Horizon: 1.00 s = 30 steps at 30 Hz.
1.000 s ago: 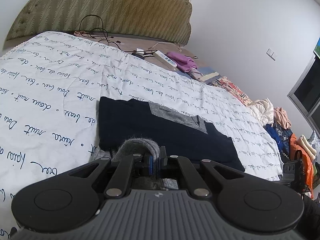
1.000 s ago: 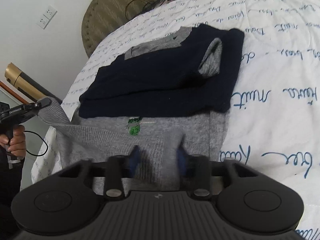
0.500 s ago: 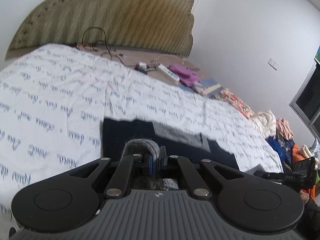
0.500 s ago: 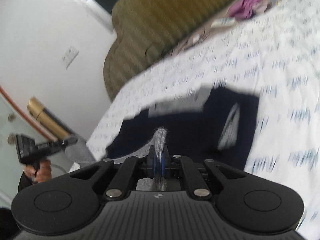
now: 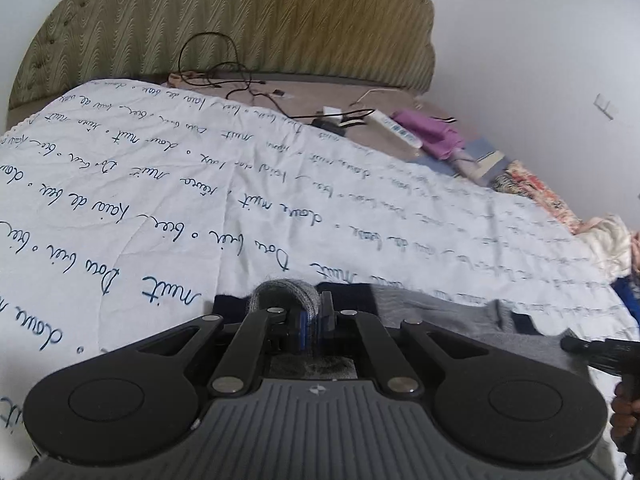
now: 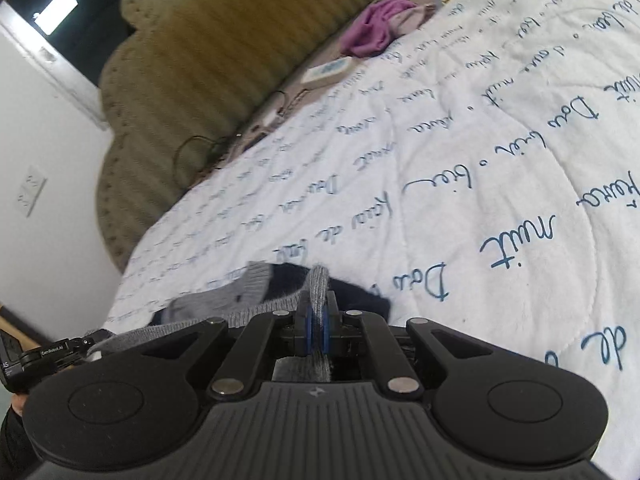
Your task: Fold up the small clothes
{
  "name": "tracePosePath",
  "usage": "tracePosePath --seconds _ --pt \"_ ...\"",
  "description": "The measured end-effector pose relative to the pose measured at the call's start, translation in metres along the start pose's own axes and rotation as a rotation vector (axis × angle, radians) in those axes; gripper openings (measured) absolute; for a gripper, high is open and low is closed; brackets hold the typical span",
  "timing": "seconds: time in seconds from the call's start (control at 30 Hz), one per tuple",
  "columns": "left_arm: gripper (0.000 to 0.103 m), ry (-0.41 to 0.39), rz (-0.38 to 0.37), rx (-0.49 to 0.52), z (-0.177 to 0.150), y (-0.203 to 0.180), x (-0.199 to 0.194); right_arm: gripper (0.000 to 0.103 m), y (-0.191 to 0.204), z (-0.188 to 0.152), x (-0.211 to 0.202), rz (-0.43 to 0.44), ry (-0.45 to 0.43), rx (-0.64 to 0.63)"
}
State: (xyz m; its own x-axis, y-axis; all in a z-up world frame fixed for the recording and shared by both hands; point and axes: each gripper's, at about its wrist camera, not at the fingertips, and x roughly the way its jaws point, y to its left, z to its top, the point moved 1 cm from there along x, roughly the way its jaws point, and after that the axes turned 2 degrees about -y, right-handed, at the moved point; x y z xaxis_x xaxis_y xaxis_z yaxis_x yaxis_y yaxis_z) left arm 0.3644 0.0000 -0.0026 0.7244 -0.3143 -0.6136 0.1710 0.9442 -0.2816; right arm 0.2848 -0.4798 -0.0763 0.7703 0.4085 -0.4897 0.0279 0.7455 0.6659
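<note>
A small grey and navy knit sweater [image 5: 432,308] lies on the white quilt with blue script [image 5: 200,208]. My left gripper [image 5: 314,316] is shut on a bunched grey hem edge of it. My right gripper [image 6: 318,320] is shut on the other grey hem edge, and the sweater [image 6: 248,292] shows just beyond its fingers. The grey hem stretches between the two grippers, over the navy part. The right gripper shows at the right edge of the left wrist view [image 5: 600,350]; the left one at the left edge of the right wrist view [image 6: 48,356]. Most of the sweater is hidden behind the gripper bodies.
An olive padded headboard [image 5: 240,28] stands at the far end. Black cables [image 5: 224,68], a white power strip [image 5: 396,130] and a purple cloth [image 5: 432,132] lie near it. More clothes [image 5: 608,240] are piled at the bed's right side.
The right gripper shut on the grey hem. Both grippers lifted it and carried it forward over the navy body, so much less navy shows now.
</note>
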Motion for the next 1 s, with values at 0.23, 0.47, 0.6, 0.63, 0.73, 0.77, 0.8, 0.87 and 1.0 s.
tracePosePath --seconds 0.23,0.47,0.6,0.63,0.73,0.77,0.8,0.87,1.0 --pt "0.004 -0.028 -0.107 -0.075 0.009 0.006 -0.027 0.005 0.007 0.013 -0.014 0.069 -0.047 0.015" --pt "0.025 -0.008 -0.035 -0.032 0.004 0.016 -0.007 0.005 -0.007 0.014 0.009 0.008 -0.039 0.050" --pt "0.087 -0.023 0.006 -0.001 -0.008 0.026 -0.010 0.008 -0.013 0.001 0.019 -0.027 0.016 0.066" --pt "0.090 -0.074 0.000 0.010 -0.008 0.029 -0.019 0.008 -0.013 0.000 0.016 -0.021 0.010 0.073" --pt "0.089 -0.205 0.051 0.155 -0.010 0.025 -0.043 0.010 -0.010 -0.001 0.007 -0.001 0.022 0.077" --pt "0.088 -0.235 0.085 0.263 -0.015 0.017 -0.048 0.010 -0.008 -0.002 0.004 -0.001 0.030 0.067" --pt "0.087 -0.253 0.128 0.396 -0.023 0.007 -0.048 0.010 -0.006 -0.002 0.003 -0.004 0.035 0.058" --pt "0.086 -0.246 0.198 0.633 -0.042 -0.012 -0.040 0.010 -0.005 -0.003 0.002 -0.017 0.047 0.047" --pt "0.079 -0.191 0.192 0.843 -0.071 -0.034 -0.018 0.010 -0.005 -0.004 0.002 -0.037 0.046 0.039"
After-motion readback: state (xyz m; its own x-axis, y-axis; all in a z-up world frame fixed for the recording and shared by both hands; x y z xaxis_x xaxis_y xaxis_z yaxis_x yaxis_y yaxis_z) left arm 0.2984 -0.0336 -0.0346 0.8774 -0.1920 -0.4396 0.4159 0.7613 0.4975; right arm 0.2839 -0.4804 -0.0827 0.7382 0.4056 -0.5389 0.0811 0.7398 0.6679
